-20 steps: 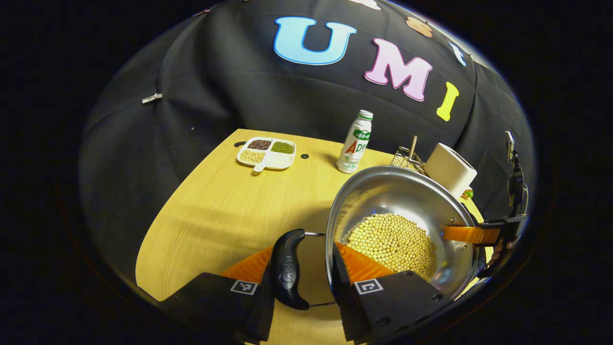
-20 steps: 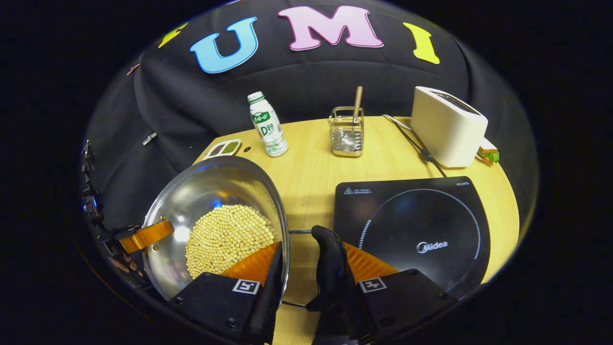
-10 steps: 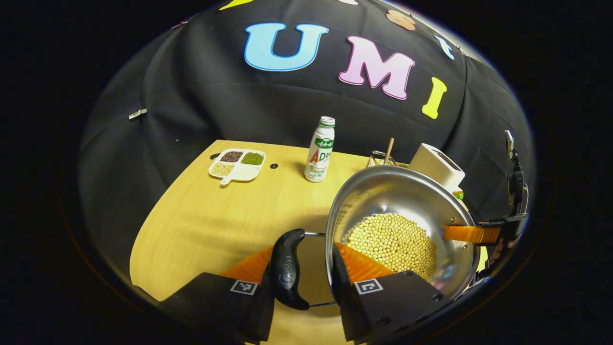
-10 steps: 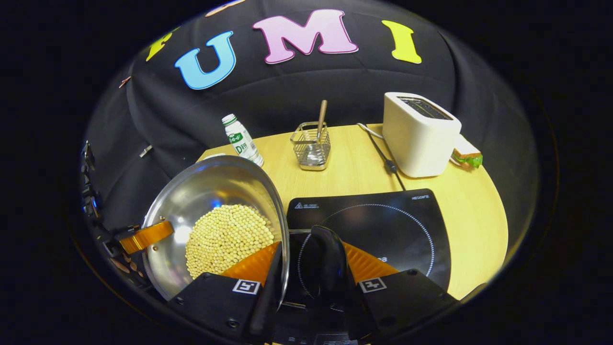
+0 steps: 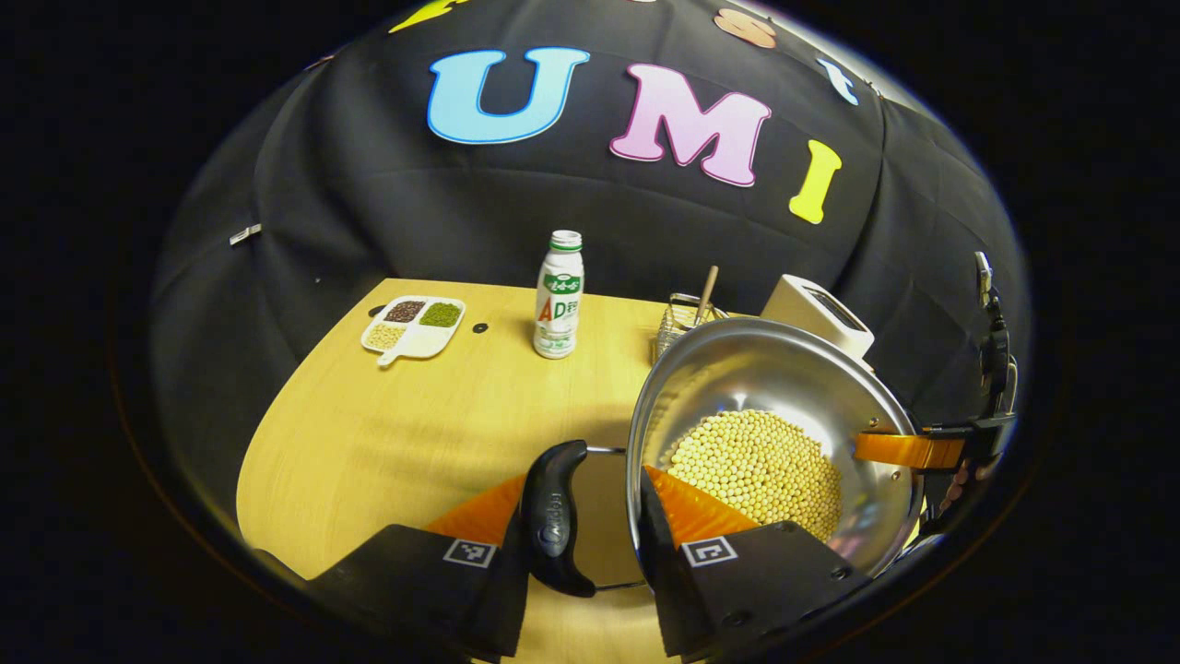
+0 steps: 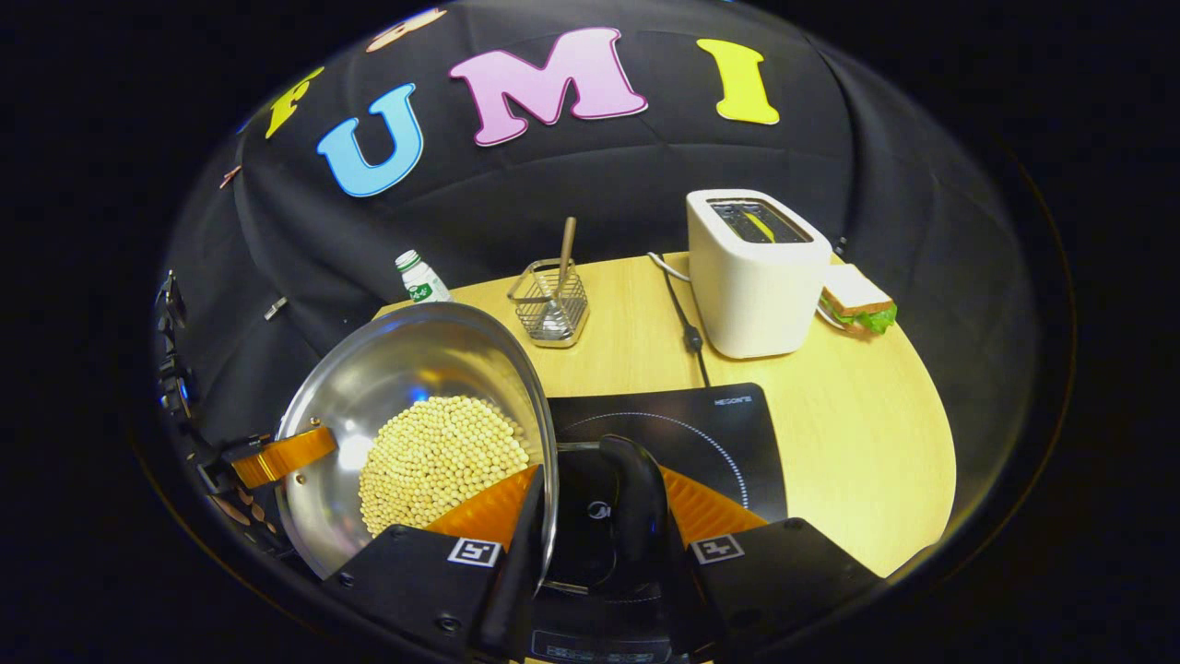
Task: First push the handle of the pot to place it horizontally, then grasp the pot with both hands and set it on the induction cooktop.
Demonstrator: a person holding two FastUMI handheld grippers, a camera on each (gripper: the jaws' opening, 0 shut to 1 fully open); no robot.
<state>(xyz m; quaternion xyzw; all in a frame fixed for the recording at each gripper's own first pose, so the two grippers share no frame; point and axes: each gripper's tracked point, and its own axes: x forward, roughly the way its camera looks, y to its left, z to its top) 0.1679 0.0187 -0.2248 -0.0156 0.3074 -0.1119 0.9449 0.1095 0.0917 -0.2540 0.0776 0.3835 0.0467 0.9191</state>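
Two hand-held grippers carry a round stainless-steel pot (image 5: 774, 433) of pale yellow beans (image 5: 756, 466) between them. The left hand-held gripper (image 5: 590, 516) has its fingers closed around the pot's black side handle (image 5: 553, 516) and rim; the right hand-held gripper (image 6: 599, 516) clamps the opposite black handle (image 6: 636, 512) the same way. In the right gripper view the pot (image 6: 415, 433) hangs over the near left part of the flat black induction cooktop (image 6: 710, 433); whether it touches cannot be told. Toward the wooden bench's (image 6: 857, 433) far edge stand a white toaster (image 6: 751, 277), a wire utensil basket (image 6: 551, 304) and a white drink bottle (image 5: 559, 295), with a white divided dish (image 5: 413, 326) near the far left corner
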